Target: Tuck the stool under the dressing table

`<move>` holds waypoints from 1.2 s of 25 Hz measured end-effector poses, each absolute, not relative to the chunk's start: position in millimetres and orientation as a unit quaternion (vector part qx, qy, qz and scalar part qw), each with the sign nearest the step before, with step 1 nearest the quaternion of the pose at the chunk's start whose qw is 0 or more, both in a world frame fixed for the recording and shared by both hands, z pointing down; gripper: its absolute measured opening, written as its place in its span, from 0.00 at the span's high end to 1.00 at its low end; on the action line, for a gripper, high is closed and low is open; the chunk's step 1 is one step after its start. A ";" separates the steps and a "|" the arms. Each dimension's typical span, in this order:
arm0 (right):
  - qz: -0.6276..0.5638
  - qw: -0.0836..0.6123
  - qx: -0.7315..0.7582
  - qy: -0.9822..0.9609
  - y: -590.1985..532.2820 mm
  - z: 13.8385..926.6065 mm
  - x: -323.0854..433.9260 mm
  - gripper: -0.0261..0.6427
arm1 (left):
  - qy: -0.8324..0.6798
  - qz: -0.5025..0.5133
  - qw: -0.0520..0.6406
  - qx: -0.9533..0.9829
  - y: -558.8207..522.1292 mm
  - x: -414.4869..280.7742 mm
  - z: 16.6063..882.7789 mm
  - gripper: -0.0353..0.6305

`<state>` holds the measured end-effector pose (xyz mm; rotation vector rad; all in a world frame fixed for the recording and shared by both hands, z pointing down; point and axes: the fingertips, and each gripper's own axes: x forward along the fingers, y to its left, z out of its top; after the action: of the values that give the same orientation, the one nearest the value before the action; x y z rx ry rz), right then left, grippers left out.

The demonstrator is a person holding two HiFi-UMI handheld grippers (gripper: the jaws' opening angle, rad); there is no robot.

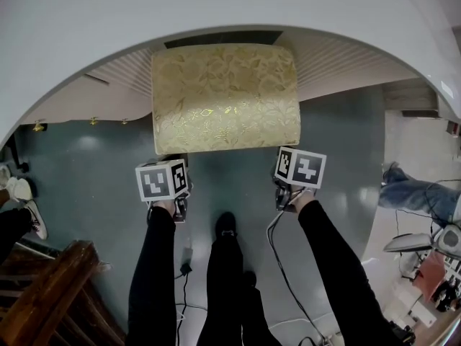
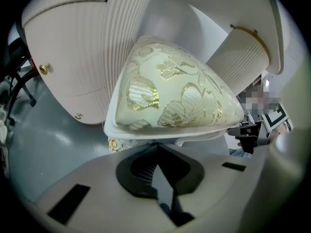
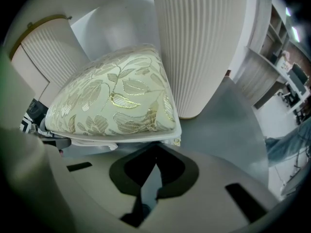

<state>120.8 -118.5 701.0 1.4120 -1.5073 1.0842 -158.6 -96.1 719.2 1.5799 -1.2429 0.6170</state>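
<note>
Two grippers sit at the near edge of the stool (image 1: 225, 96), one by each front corner.

Left gripper (image 2: 156, 147): jaws pressed together, tips meeting in a point hard up under the stool's white rim. Nothing shows between them.

Right gripper (image 3: 155, 148): the same, jaws closed to a point just below the rim at the stool's right corner. It pinches nothing that can be seen.

Stool: gold leaf-pattern cushion on a white base, upright. It stands in the knee gap of the table (image 1: 216, 6), between the left pedestal (image 2: 121, 33) and the right pedestal (image 3: 199, 42), both fluted. The far edge lies just under the curved top. Most of the cushion is in plain sight from above, and the near edge is out over the grey floor (image 1: 86, 171).

Black-clad arms and legs (image 1: 225, 265) stand directly behind the stool. A cable (image 1: 277, 258) trails back from the right gripper. Dark wooden furniture (image 1: 50, 294) is at the lower left, well apart from the stool.
</note>
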 end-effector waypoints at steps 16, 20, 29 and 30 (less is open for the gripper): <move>0.460 0.313 0.527 -0.642 -73.9 677.3 105.1 0.95 | -0.558 0.207 0.447 0.668 -47.6 -164.7 672.5 0.94; 0.444 0.311 0.505 -0.672 -49.4 660.1 91.5 0.95 | -0.554 0.207 0.443 0.674 -12.8 -151.1 655.6 0.94; 0.437 0.297 0.481 -0.700 6.4 624.5 76.7 0.95 | -0.556 0.170 0.462 0.670 38.2 -120.3 627.3 0.94; 0.435 0.299 0.478 -0.702 12.5 621.5 75.4 0.95 | -0.557 0.168 0.464 0.668 42.4 -118.6 625.2 0.94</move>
<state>75.4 12.5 621.5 1.2685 -1.8643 1.1550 -118.6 42.4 625.2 1.6417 -1.3694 0.4118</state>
